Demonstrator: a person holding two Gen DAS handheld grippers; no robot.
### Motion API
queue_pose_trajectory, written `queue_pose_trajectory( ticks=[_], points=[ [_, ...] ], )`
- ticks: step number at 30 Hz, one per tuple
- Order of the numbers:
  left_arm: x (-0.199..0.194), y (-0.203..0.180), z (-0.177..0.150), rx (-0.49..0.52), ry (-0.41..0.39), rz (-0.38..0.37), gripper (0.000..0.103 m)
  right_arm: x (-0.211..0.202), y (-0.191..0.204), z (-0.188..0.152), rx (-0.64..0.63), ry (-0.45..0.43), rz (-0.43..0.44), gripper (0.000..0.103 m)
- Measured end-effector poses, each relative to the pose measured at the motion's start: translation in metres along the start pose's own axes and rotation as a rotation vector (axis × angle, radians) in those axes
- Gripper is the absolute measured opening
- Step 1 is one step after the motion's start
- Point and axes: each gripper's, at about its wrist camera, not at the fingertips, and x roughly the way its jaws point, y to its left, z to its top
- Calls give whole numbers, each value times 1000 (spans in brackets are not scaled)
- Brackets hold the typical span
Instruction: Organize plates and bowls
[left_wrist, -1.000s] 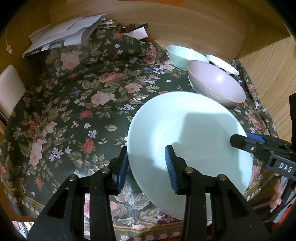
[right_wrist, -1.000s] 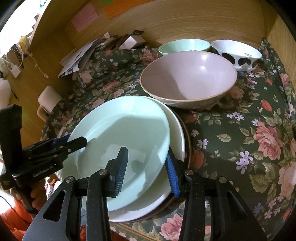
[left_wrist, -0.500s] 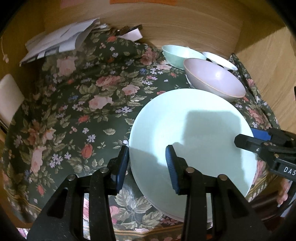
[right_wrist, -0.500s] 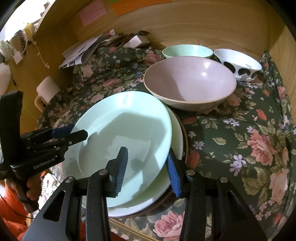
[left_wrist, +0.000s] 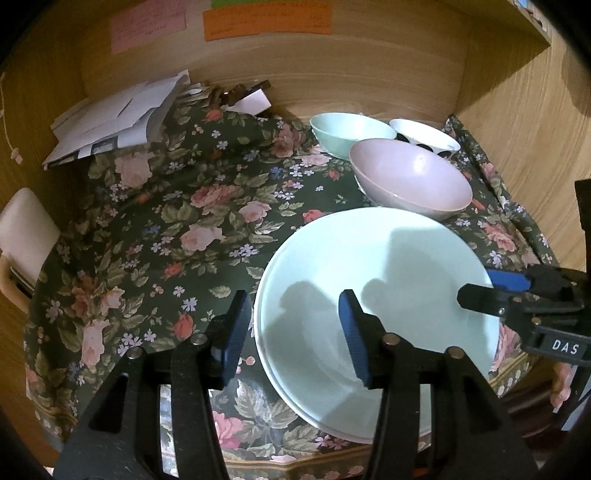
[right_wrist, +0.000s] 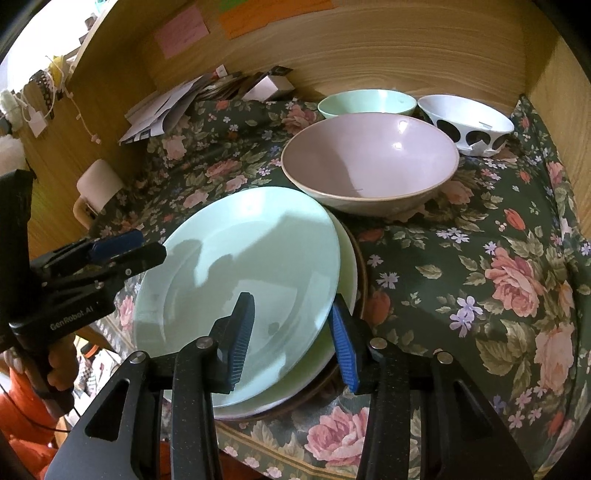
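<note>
Three smooth round bowls (right_wrist: 369, 162) beyond glossy stacked plates (right_wrist: 240, 273), floral cloth (right_wrist: 480, 266).

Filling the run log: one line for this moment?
left gripper: open, at plate rim | right gripper: open, at plate rim | mint plate: atop stack | pink bowl: behind

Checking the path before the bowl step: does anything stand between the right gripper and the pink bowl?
Yes. The stack of plates, with the mint plate on top, lies between the right gripper and the pink bowl. The open fingers straddle that plate's rim.
</note>
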Motion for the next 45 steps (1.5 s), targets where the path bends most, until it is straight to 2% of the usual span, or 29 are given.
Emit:
queue_pose_trajectory(
  ticks=[3, 4, 7, 9, 11, 14, 16, 20, 27, 32, 37, 42, 45],
  points=[
    [0, 1, 4, -13, -7, 12, 51, -4, -2, 0, 3, -9, -6, 39],
    [1, 3, 6, -22, -5, 8, 55, -6, -2, 0, 0, -16, -20, 40],
    [-1, 5, 12, -47, -16, -20, 55, -15, -4, 0, -10, -45, -41, 43],
    [-3, 4, 17, -48, -34, -17, 61, -21, -9, 2, 1, -62, -46, 44],
    [-6, 1, 22, -42, -65, -2, 72, -26, -14, 5, 11, -79, -57, 46],
    [-11, -5, 31, -19, -120, 22, 76, -32, -22, 10, 26, -108, -72, 48],
    [-12, -9, 40, -4, -136, 9, 79, -36, -25, 13, 34, -125, -83, 51],
    [-5, -16, 58, 11, -128, -19, 81, -42, -32, 22, 48, -165, -105, 56],
    [15, -37, 86, 99, -140, -69, 82, -48, -49, 42, 75, -231, -138, 64],
    [28, -44, 104, 113, -169, -71, 96, -42, -61, 54, 78, -241, -172, 65],
    [47, -49, 115, 114, -146, -54, 101, -25, -74, 64, 96, -218, -183, 66],
    [76, -51, 119, 123, -72, -69, 100, -7, -84, 70, 104, -190, -198, 66],
    [93, -48, 121, 84, -29, -76, 100, 3, -91, 72, 123, -177, -192, 66]
  ],
)
